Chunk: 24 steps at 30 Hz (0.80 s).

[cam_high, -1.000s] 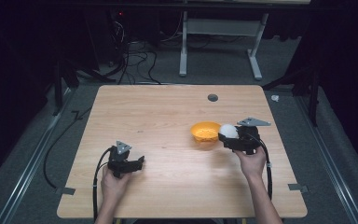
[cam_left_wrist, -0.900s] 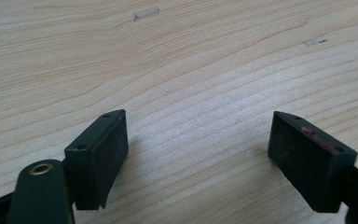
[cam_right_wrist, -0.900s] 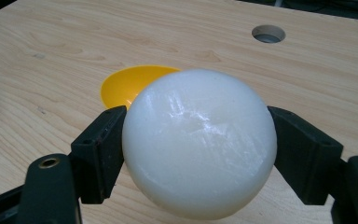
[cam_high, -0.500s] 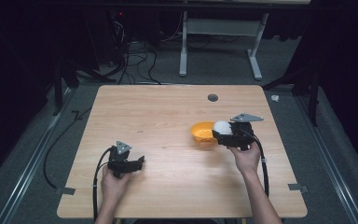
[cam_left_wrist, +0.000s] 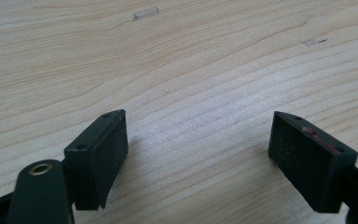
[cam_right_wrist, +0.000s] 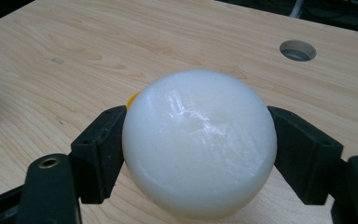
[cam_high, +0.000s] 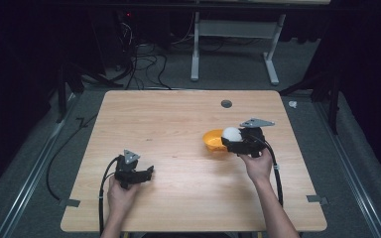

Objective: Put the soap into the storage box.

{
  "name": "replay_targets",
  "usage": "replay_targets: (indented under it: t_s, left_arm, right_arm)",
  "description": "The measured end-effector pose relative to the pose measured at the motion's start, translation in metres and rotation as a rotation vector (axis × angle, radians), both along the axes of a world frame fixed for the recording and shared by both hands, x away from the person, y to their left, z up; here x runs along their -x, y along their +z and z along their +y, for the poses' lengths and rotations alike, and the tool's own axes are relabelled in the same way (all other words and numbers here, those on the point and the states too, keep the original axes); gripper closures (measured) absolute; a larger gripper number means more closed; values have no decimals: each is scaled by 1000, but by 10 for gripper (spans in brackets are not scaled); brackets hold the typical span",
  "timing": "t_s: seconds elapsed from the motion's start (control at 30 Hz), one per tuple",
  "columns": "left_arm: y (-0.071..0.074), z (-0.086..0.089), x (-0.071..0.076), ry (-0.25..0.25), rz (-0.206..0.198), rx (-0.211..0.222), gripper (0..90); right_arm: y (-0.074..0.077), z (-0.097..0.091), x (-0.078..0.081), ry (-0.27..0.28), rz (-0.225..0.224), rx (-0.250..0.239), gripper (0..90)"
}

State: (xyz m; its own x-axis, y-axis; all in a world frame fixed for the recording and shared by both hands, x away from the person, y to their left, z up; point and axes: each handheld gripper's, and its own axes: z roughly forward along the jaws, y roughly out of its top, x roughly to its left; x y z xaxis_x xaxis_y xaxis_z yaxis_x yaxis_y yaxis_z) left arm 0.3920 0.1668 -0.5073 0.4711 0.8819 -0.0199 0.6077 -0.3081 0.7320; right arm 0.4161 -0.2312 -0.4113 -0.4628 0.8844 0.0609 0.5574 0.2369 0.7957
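The right gripper clamps a white ball between its two black jaws, one pad pressed to each side of the ball, at the right of a wooden table. In the right gripper view the ball bulges between the jaws, smooth and glossy, wider than the pads that grip it. The jaws stand partly apart, as far as the ball's width allows.

The held ball hangs over the right edge of an orange bowl, which sits on the table right of centre. A sliver of the bowl's rim shows behind the ball in the right gripper view. A person's right hand grasps the gripper from the near side, the forearm coming in from the table's near edge, and a black cable trails back along the arm.

Well to the left and nearer, the left gripper rests low over the table in the person's left hand, its jaws spread wide with nothing between them. The left gripper view shows the two black pads far apart above bare wood grain. Its cable loops back toward the near edge.

A round grey hole marks the far part of the tabletop, seen also in the right gripper view. Beyond the table's far edge stand white frame legs on a grey floor.
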Motion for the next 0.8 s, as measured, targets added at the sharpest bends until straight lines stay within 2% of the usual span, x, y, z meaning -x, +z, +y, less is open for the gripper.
replay_targets:
  t_s: [0.43, 0.7, 0.8]
  left_arm:
    - [0, 0, 0, -1, 0, 0, 203]
    - [0, 0, 0, -1, 0, 0, 203]
    - [0, 0, 0, -3, 0, 0, 203]
  right_arm:
    - [-1, 11, -11, 23, 12, 9, 249]
    - [-4, 15, -16, 23, 17, 12, 249]
    - [-8, 16, -20, 7, 20, 16, 249]
